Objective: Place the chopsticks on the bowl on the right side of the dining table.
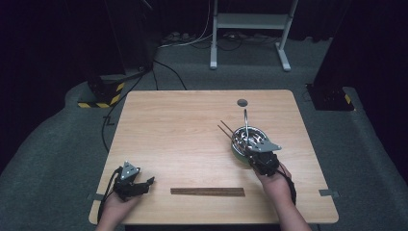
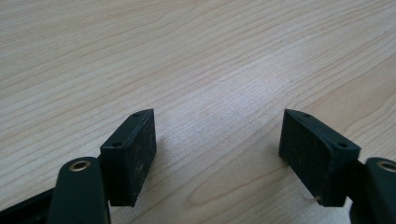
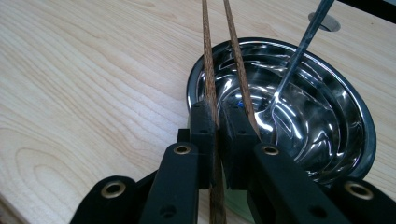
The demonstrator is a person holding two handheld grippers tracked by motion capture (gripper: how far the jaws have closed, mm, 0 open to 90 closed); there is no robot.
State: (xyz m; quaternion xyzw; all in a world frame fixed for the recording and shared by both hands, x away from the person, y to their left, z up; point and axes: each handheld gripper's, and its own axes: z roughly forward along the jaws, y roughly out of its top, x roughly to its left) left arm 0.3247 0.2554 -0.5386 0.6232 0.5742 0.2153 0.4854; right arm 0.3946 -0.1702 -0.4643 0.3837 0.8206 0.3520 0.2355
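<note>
- Wooden table (image 1: 192,125) with light grain lies under everything.
- At the near left corner, the left hand (image 1: 115,204) comes in from the near edge and holds the left gripper (image 1: 144,185) low over the wood, pointing to the right. Its jaws are spread wide apart with just bare wood between them.
- In the middle, near the front edge, one pair of dark brown chopsticks (image 1: 207,191) lies flat on the table, side by side, running left to right. It is well apart from both grippers.
- On the right side, the right hand (image 1: 277,185) reaches forward from the near edge, with the forearm slanting in from the near right.
- The right gripper (image 3: 219,121) is pressed together on a second pair of chopsticks (image 3: 208,70). These sticks poke out to the far left, past the bowl's left rim.
- A shiny metal bowl (image 3: 359,116) sits just beyond and below the right gripper.
- A metal fork (image 3: 299,51) rests in the bowl, with its handle leaning over the far rim.
</note>
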